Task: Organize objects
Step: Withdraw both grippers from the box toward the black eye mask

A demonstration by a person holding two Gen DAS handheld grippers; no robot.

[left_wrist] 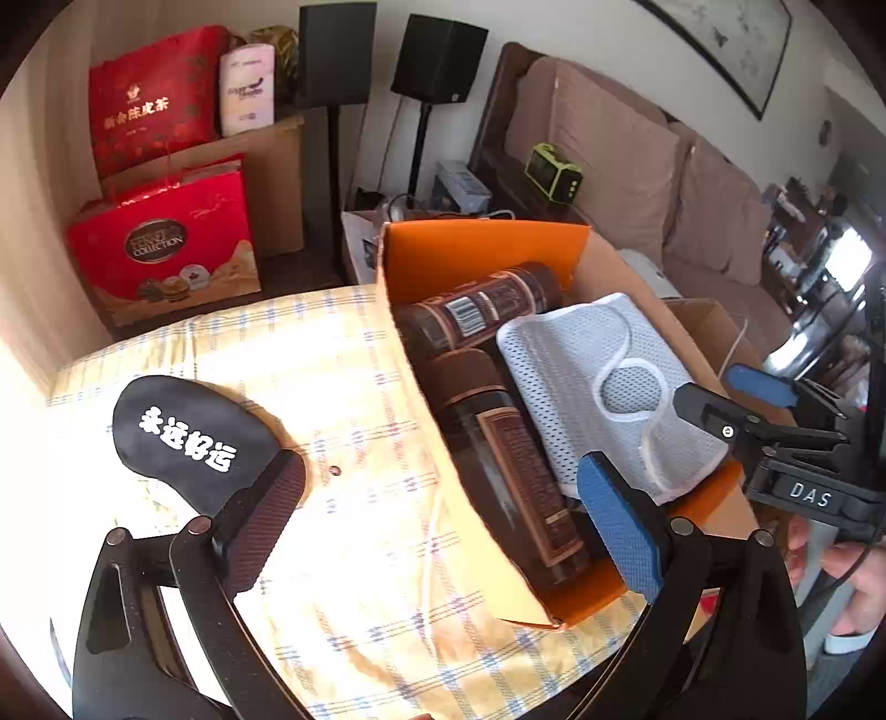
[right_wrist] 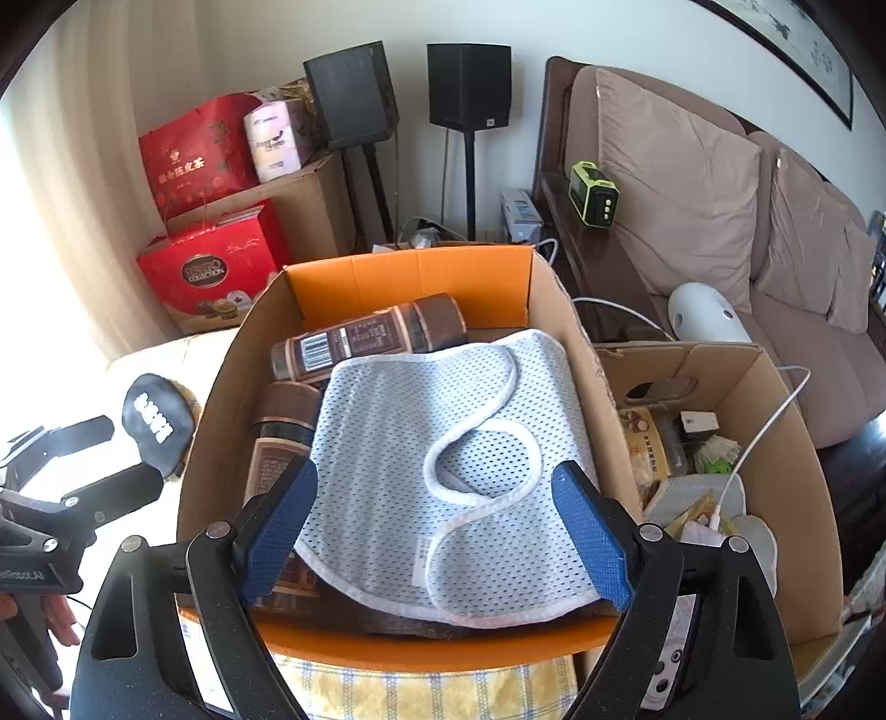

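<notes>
A brown sofa (right_wrist: 720, 221) with tan cushions runs along the white wall (right_wrist: 531, 27) under a framed picture (right_wrist: 797, 50). Two black speakers (right_wrist: 468, 86) on stands fill the corner beside stacked red gift bags (right_wrist: 210, 277), and bright daylight floods in from the left past a pale curtain (right_wrist: 83, 194).

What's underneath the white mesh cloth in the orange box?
The white mesh cloth lies over two brown bottles, partly covering both. A dark edge shows under its near hem; anything else beneath stays hidden inside the orange box.

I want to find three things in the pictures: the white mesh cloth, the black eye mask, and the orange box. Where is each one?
white mesh cloth (right_wrist: 387, 443): right wrist view, on its flat mesh middle.
black eye mask (left_wrist: 183, 426): left wrist view, beside its white lettering.
orange box (right_wrist: 410, 288): right wrist view, on its far inner wall.
</notes>
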